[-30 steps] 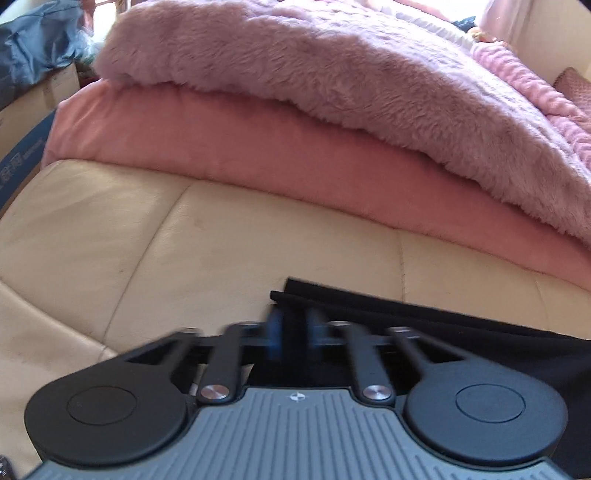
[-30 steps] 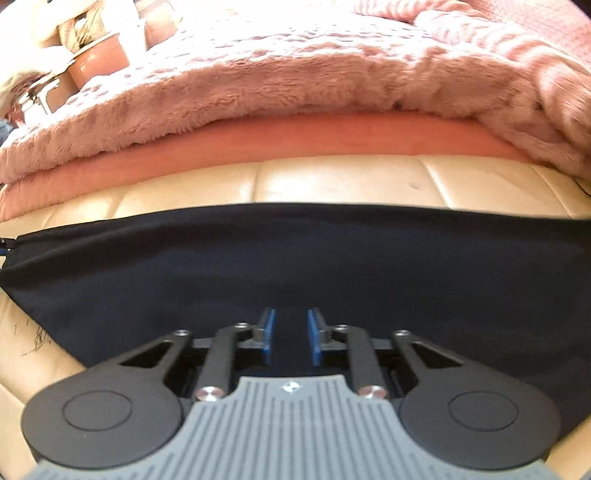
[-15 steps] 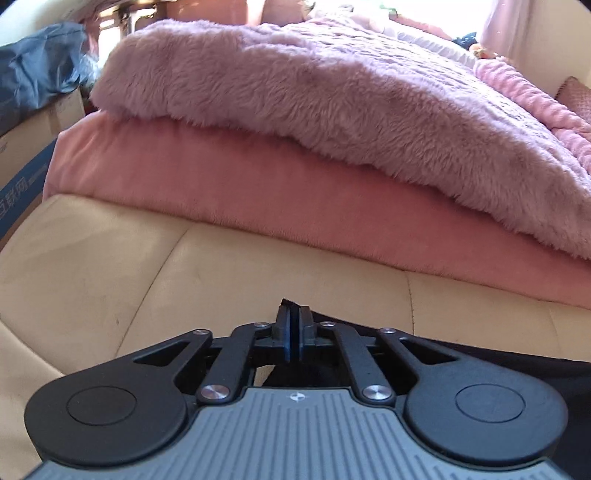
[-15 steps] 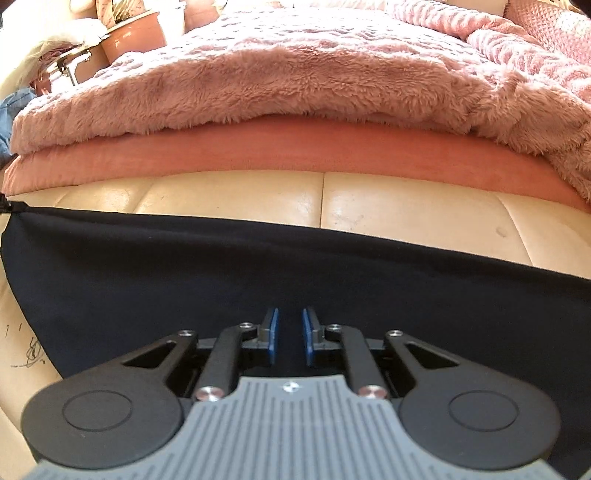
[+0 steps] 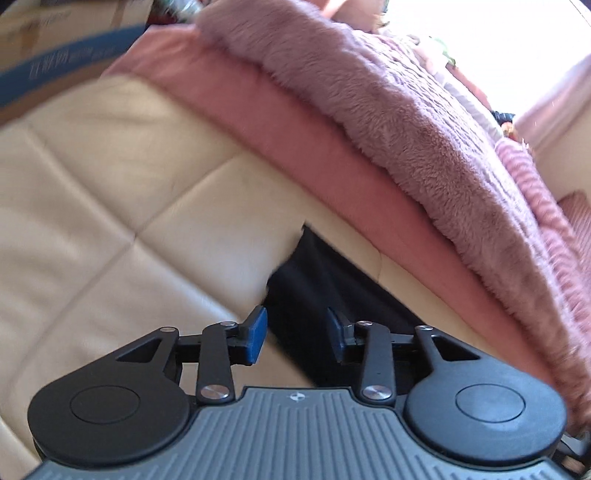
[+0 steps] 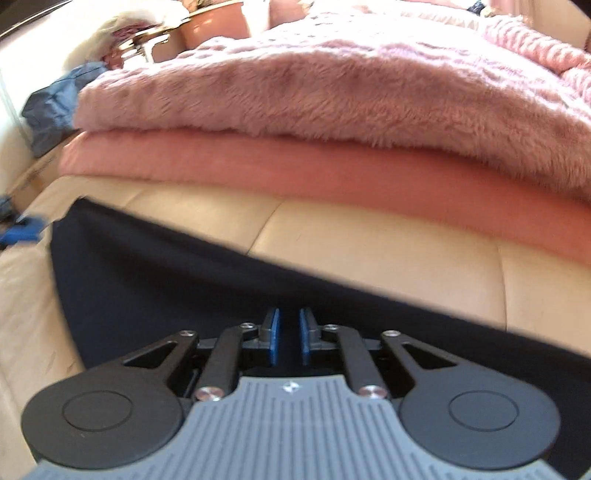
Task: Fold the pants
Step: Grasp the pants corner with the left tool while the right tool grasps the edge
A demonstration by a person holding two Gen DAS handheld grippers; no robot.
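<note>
The black pants (image 6: 177,273) lie flat on the cream leather sofa seat (image 6: 369,243); their left end also shows in the left wrist view (image 5: 314,291). My left gripper (image 5: 295,332) is open, its blue pads apart above the pants' end, holding nothing. My right gripper (image 6: 289,334) is just above the pants' near edge with its blue pads a narrow gap apart; no cloth shows between them. The left gripper's blue pad (image 6: 22,230) shows at the far left edge of the right wrist view.
A fluffy mauve blanket (image 6: 332,92) on a pink blanket (image 6: 258,170) is stacked along the sofa back, also in the left wrist view (image 5: 406,122). A cardboard box (image 5: 55,62) stands beyond the sofa's left end. A blue bag (image 6: 51,107) and a terracotta pot (image 6: 214,18) lie behind.
My left gripper was shut on the pants' end; it has opened, let go and tilted. My right gripper has swung slightly left along the pants, pads still narrowly apart.
</note>
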